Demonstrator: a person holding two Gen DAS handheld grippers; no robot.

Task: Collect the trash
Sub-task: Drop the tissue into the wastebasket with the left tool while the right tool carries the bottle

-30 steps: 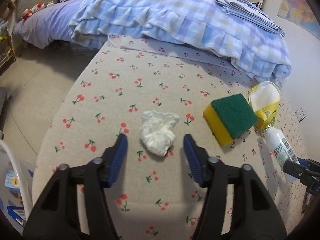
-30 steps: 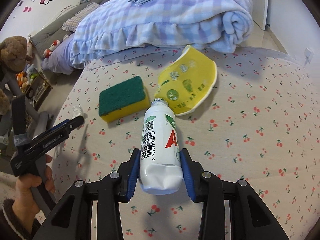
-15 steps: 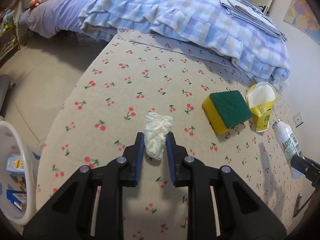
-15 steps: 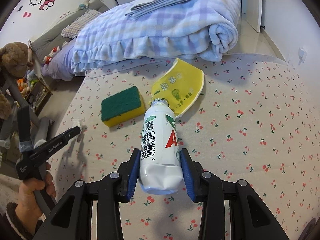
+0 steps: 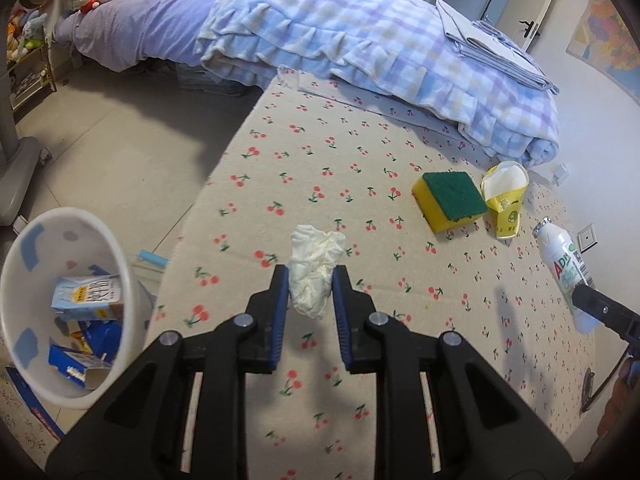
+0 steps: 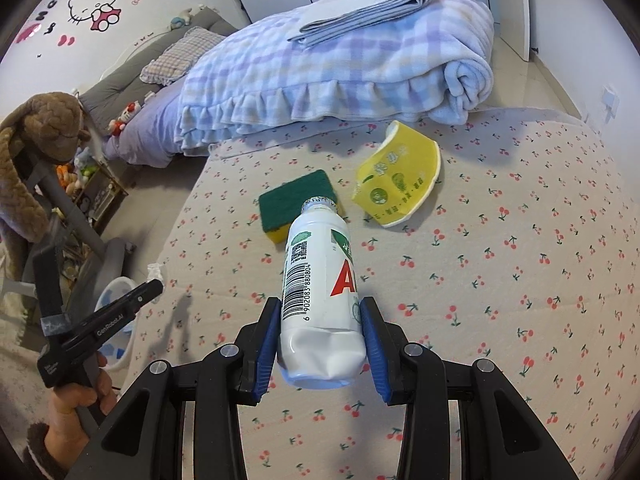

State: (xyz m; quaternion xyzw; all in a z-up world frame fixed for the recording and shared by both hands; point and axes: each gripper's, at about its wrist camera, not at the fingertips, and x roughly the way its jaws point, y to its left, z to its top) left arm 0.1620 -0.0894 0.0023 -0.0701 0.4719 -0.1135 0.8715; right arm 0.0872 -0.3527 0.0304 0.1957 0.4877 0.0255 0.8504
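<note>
My left gripper (image 5: 310, 280) is shut on a crumpled white tissue (image 5: 314, 266), held clear above the cherry-print bed cover (image 5: 360, 152). My right gripper (image 6: 320, 322) is shut on the dented base of a white plastic bottle (image 6: 318, 288) with a red letter and a barcode; the bottle (image 5: 564, 268) also shows at the right edge of the left wrist view. On the cover lie a yellow sponge with a green top (image 5: 450, 200) and a crushed yellow paper cup (image 5: 504, 196). A white waste bin (image 5: 60, 308) holding blue cartons stands on the floor at the lower left.
A folded checked blanket (image 5: 380, 52) with grey sheets on top lies across the far side of the bed. The tiled floor (image 5: 112, 132) runs along the bed's left side. A brown plush toy (image 6: 36, 152) hangs on a stand at left. A hand (image 6: 76, 400) grips the left gripper's handle.
The left jaws closed on the tissue and lifted it off the cover, moving back toward the bed's left edge so the bin came into view. The right gripper rose with the bottle.
</note>
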